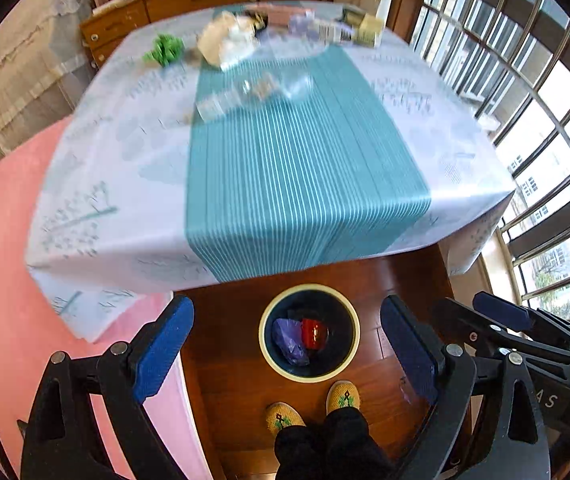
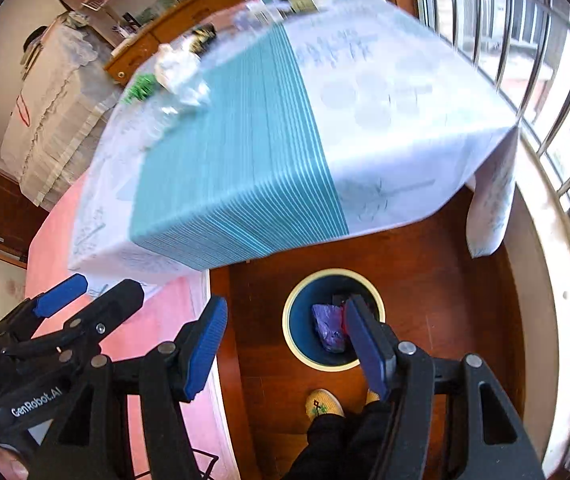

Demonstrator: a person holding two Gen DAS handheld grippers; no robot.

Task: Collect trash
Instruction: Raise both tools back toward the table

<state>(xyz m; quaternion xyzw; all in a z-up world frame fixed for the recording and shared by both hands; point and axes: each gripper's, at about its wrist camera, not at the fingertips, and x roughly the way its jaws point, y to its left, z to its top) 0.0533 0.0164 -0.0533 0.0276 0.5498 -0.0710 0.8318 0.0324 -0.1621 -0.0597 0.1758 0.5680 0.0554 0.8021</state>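
- Left wrist view: counter (image 1: 97, 184), trash along its far edge
- bin (image 1: 309, 376) on the floor by the near edge
- white crumpled paper (image 1: 225, 40), probably light and soft; pinch a fold
- left gripper (image 1: 285, 344), right gripper (image 2: 289, 344) both agape, empty

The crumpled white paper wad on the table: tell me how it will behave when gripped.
The crumpled white paper wad looks loosely scrunched, so it will probably squash between the pads. It is likely light for its bulk. Its irregular folds suggest it won't roll far if nudged on the striped teal and white tablecloth.
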